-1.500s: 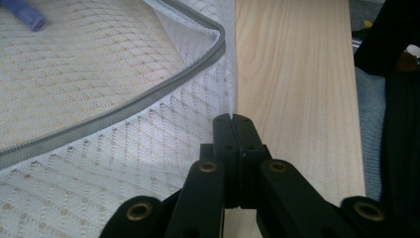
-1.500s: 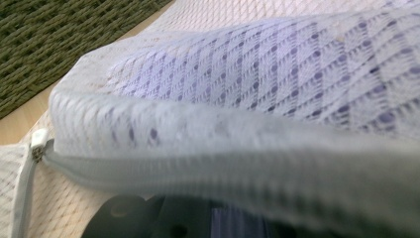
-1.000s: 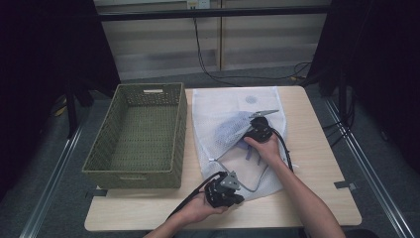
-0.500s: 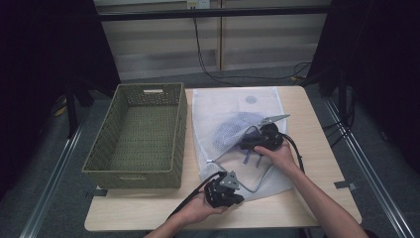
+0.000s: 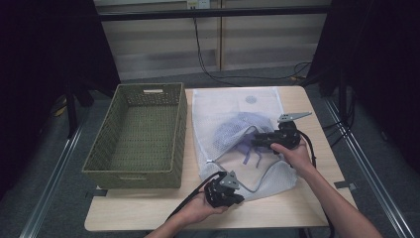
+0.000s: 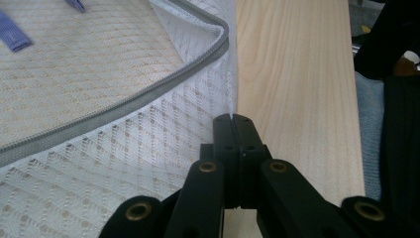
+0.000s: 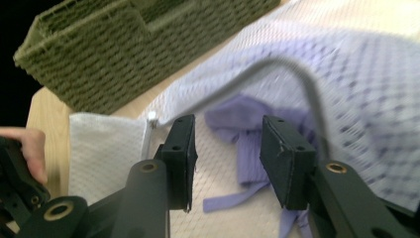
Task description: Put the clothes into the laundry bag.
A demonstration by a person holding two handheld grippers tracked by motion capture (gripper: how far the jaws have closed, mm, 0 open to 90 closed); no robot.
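Down at the near edge of the table [image 5: 148, 218], the left gripper [image 5: 224, 194] has its jaws pressed fully together on the near hem of the white mesh laundry bag [image 5: 233, 106]; in the left gripper view the pads meet on a thin fold of the mesh [image 6: 124, 163], with the grey zipper [image 6: 124, 106] curving across the bag just beyond and bare wood to the right of the jaws.

Farther out, the right gripper [image 5: 257, 141] hangs over the middle of the bag, toward the table's right edge, its jaws pointing left. They have just been opening and now stand moderately apart, with nothing pinched between the pads. In the right gripper view the purple garment [image 7: 247, 134] lies under the mesh in the gap between the jaws, and the zipper's grey arc [image 7: 297, 84] marks the bag's open mouth just past them. The garment [image 5: 237, 134] sits inside the bag, around its middle, showing as a bluish-purple bunch through the netting.

The bag itself is spread flat along the right half of the table, from far edge to near edge. Just beside it, on the left half, stands the green woven basket [image 5: 173, 124], its right wall along the bag's left side.
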